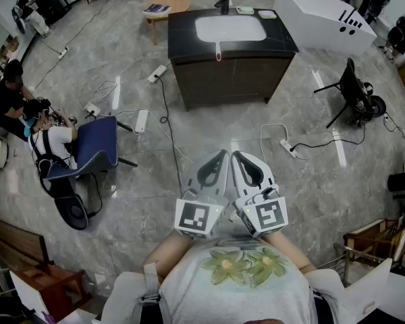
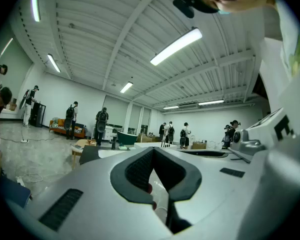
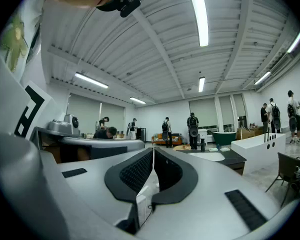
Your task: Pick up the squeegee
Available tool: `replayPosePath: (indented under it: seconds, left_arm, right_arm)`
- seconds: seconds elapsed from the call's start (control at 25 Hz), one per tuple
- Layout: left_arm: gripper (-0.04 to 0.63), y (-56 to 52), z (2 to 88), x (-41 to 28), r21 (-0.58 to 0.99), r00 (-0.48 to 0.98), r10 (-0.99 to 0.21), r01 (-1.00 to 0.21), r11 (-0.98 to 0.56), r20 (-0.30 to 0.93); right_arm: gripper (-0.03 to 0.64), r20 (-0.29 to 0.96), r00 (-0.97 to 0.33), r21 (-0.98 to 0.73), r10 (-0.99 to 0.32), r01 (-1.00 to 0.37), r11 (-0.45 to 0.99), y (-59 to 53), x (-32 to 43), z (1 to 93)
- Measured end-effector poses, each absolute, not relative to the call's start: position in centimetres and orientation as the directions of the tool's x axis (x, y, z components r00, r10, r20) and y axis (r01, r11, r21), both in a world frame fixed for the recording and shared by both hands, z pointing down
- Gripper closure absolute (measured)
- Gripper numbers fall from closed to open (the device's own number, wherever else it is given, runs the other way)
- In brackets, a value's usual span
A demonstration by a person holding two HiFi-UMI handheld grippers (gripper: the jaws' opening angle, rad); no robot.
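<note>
Well ahead across the floor (image 1: 189,147): a dark vanity (image 1: 223,76) with a white basin (image 1: 229,27).

Close to the chest, side by side and level, aimed at that vanity: left gripper (image 1: 221,155) and right gripper (image 1: 237,155), jaws of each pressed together on nothing.

On the vanity's front edge, far from both tips: the squeegee (image 1: 218,49), apparently lengthwise front to back, red end hanging over the edge this way. Roughly straight ahead of the left gripper, so probably slightly nearer that side.

a dark vanity (image 1: 223,76) and blue chair (image 1: 98,144) stand on glossy grey marble floor (image 1: 209,130).
</note>
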State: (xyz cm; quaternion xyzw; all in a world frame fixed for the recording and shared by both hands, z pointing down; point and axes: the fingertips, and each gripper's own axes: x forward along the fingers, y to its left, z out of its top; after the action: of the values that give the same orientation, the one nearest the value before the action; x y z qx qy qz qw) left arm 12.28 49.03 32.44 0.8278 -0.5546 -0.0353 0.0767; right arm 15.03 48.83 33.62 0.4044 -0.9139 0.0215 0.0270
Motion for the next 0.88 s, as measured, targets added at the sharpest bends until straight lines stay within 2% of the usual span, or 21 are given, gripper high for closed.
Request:
replayPosePath:
  seconds: [0.44, 0.88]
  left_arm:
    - [0.586, 47.2, 33.5, 10.9, 0.154, 0.4, -0.914, -0.909, -0.387, 0.064]
    - [0.586, 44.4, 33.8, 4.5, 0.134, 0.398, -0.915, -0.912, -0.388, 0.064]
  right_arm:
    - [0.592, 0.038, -0.695, -0.034, -0.718, -0.719, 0.694, 47.4, 13.2, 33.2]
    - [0.592, 0.052, -0.721, -0.034, -0.692, -0.693, 0.72, 44.9, 7.1, 34.1]
